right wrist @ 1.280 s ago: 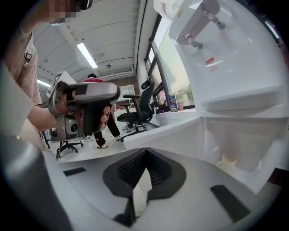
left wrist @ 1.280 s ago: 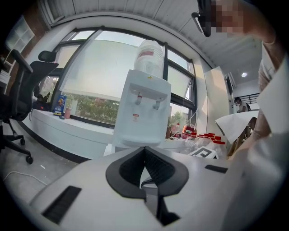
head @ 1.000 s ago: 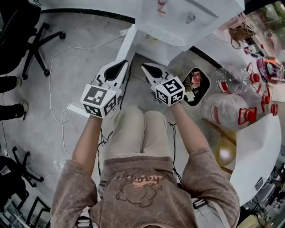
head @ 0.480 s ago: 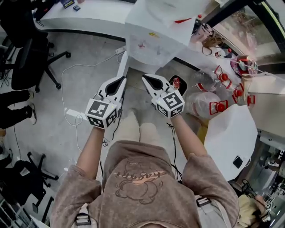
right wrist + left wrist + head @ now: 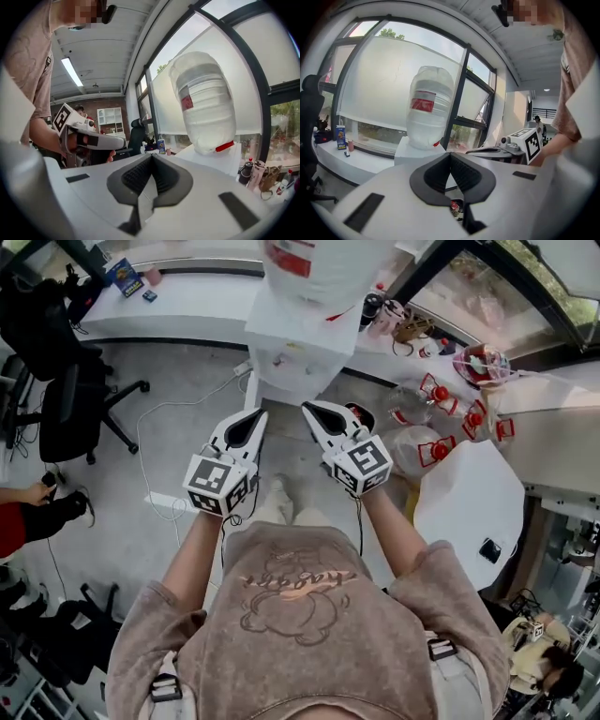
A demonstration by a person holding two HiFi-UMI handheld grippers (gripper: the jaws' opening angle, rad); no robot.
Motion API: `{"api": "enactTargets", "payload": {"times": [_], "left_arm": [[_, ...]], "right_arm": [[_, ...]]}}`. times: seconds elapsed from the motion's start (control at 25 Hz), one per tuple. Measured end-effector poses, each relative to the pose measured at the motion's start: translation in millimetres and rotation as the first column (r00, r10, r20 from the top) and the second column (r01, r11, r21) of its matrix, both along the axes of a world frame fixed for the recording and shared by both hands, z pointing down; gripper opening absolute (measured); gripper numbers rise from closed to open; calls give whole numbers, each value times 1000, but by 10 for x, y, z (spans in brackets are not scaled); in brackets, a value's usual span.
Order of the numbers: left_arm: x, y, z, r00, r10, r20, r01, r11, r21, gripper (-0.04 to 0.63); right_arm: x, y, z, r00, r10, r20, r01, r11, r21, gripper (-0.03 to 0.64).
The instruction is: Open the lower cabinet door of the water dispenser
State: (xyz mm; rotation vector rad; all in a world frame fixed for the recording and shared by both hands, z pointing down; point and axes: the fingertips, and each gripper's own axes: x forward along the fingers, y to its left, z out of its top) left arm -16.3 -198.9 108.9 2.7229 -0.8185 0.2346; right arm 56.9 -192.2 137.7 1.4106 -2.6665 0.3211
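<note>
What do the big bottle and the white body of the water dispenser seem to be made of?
Bottle: probably clear plastic, slightly cloudy, since daylight passes through it. Dispenser body: opaque white and smooth, likely plastic or painted metal; unclear which.

White water dispenser [image 5: 302, 334] stands upright, clear bottle [image 5: 429, 110] inverted on top

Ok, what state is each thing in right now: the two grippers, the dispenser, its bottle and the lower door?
left gripper: shut, nothing between the jaws.
right gripper: shut, empty.
water dispenser: upright, ahead of both grippers, untouched.
water bottle: upside down, seated on the dispenser.
lower cabinet door: cannot tell whether open or closed from these views.
</note>
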Motion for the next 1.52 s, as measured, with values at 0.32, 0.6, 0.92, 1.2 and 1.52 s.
{"api": "enactTargets", "payload": {"times": [0.32, 0.6, 0.92, 1.2, 1.52], "left_arm": [[188, -137, -208, 998, 62, -31, -60, 997, 45, 14], [391, -149, -347, 994, 98, -40, -95, 993, 71, 12], [443, -83, -480, 994, 93, -53, -87, 991, 102, 14], [509, 35, -525, 994, 85, -63, -75, 987, 140, 12], [613, 180, -323, 992, 117, -45, -108, 979, 174, 12]], "right_arm": [[191, 28, -367, 994, 106, 29, -108, 991, 75, 7], [499, 146, -541, 980, 192, 48, -196, 976, 93, 8], [865, 444, -675, 945, 326, 28, -327, 938, 116, 6], [1147, 696, -662, 910, 411, 47, -414, 902, 125, 7], [1252, 868, -425, 893, 445, 66, -450, 888, 100, 7]]}}
